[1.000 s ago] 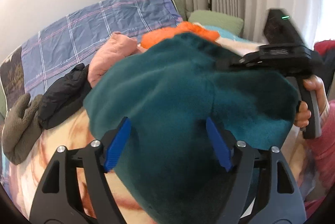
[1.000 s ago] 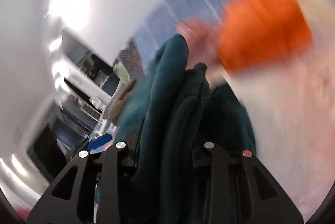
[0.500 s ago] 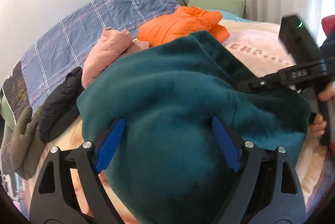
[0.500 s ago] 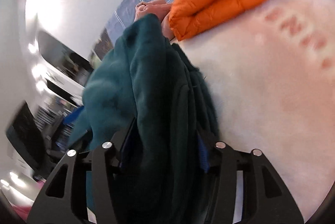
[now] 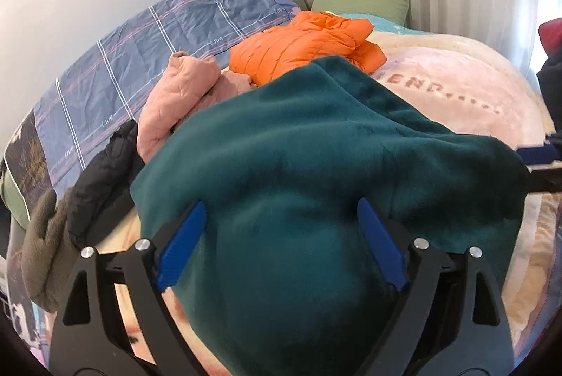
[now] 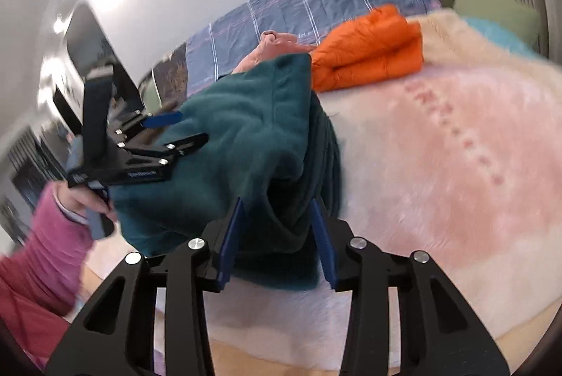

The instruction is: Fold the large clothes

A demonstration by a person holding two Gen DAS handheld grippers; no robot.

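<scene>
A thick teal fleece garment [image 5: 298, 182] lies bunched on the pink blanket [image 5: 456, 88] of a bed. My left gripper [image 5: 281, 203] straddles one end of it. Its blue pads stand wide and its jaws are opening, with the fleece bulging between them. In the right wrist view the left gripper [image 6: 192, 127] reaches onto the garment [image 6: 246, 137] from the left, held by a hand in a pink sleeve [image 6: 38, 235]. My right gripper [image 6: 276, 200] is at the near folded edge. Its jaws are closing and both pads press on the folded layers.
A folded orange puffer jacket [image 5: 305, 45], a pink jacket [image 5: 175, 102], a black jacket [image 5: 102, 179] and an olive fleece [image 5: 42, 242] lie along the far and left side. Behind them are a blue plaid quilt [image 5: 140, 52], a green pillow [image 5: 358, 0] and curtains.
The right gripper has dropped from the garment's top to its near folded edge and slid to the rim of the left view. The left pads have spread wider and the bundle has sunk.
</scene>
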